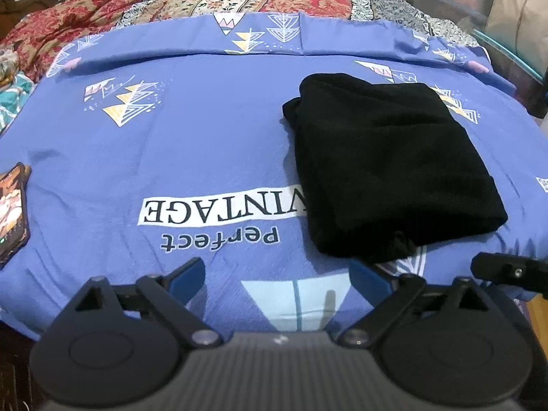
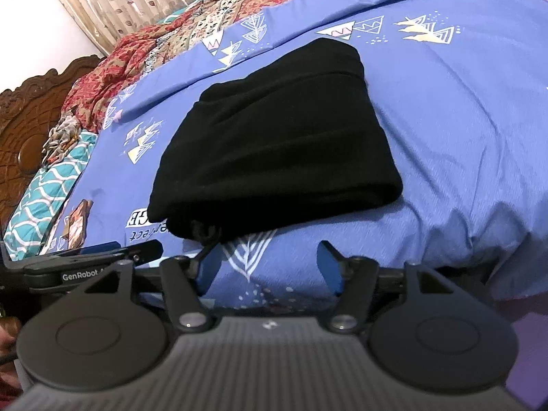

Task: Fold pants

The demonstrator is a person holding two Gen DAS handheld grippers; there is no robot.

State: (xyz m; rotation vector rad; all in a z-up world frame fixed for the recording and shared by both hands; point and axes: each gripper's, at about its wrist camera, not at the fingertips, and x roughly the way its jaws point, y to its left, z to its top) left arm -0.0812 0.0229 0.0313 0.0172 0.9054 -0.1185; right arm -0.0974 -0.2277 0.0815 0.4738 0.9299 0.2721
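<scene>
The black pants [image 1: 387, 167] lie folded into a thick rectangle on the blue printed bedsheet [image 1: 205, 144]. They also show in the right wrist view [image 2: 274, 144], with a drawstring end at the near edge. My left gripper [image 1: 277, 279] is open and empty, just short of the pants' near left corner. My right gripper [image 2: 270, 267] is open and empty, just short of the pants' near edge. The right gripper's tip shows in the left wrist view [image 1: 503, 269], and the left gripper's body shows in the right wrist view [image 2: 96, 263].
A phone [image 1: 12, 212] lies on the sheet at the left. A red patterned quilt [image 1: 137, 3] is bunched at the far side of the bed. A teal patterned pillow [image 2: 44, 188] and a carved wooden headboard [image 2: 24, 130] stand at the left.
</scene>
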